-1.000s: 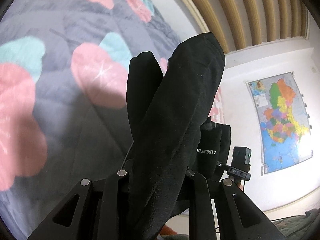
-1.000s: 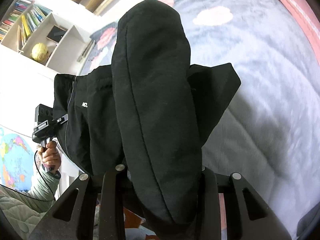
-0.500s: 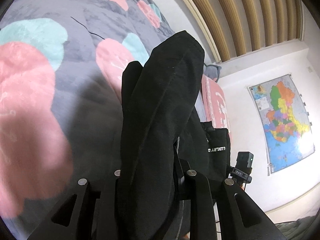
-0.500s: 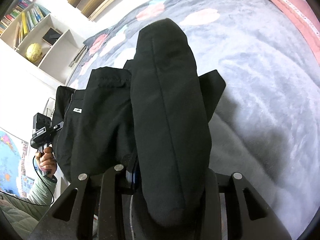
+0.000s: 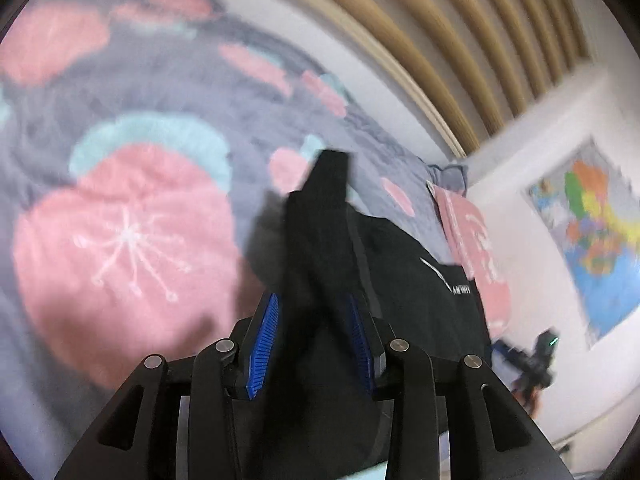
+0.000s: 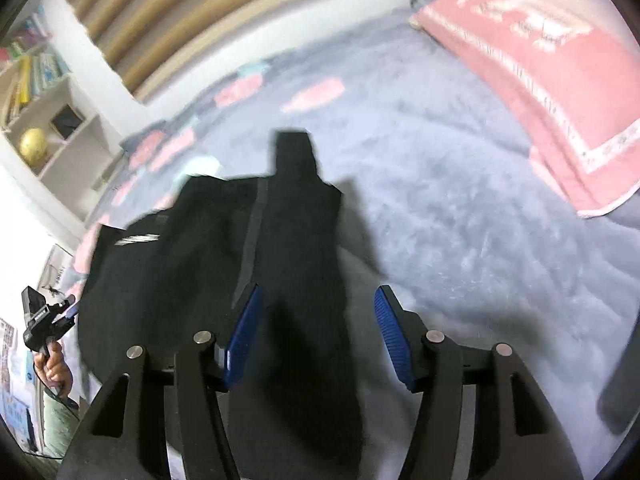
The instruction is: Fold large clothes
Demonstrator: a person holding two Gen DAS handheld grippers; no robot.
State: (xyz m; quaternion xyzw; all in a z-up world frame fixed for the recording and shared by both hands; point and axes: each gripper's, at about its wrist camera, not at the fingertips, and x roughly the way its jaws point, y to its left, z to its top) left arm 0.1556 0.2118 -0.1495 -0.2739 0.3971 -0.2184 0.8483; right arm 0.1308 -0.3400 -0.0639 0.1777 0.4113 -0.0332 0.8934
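Observation:
A large black jacket (image 5: 404, 280) lies on the grey bed cover, its sleeve stretched ahead of each gripper. In the left wrist view my left gripper (image 5: 312, 344) stands open, its blue pads (image 5: 264, 340) apart with the black sleeve lying between them. In the right wrist view my right gripper (image 6: 316, 336) is open wide; the jacket (image 6: 208, 248) lies below, and its sleeve passes by the left pad while the right pad (image 6: 394, 340) is clear of it. Both views are blurred by motion.
The grey bed cover (image 6: 460, 216) has pink and teal flower patches (image 5: 124, 240). A pink pillow (image 6: 540, 72) lies at the far right. A slatted headboard (image 5: 440, 48), a wall map (image 5: 596, 236) and a bookshelf (image 6: 44, 92) stand around the bed.
Both grippers have opened and let go of the jacket. The jacket has dropped from hanging in the jaws to lying on the bed cover. Both grippers have swung sharply.

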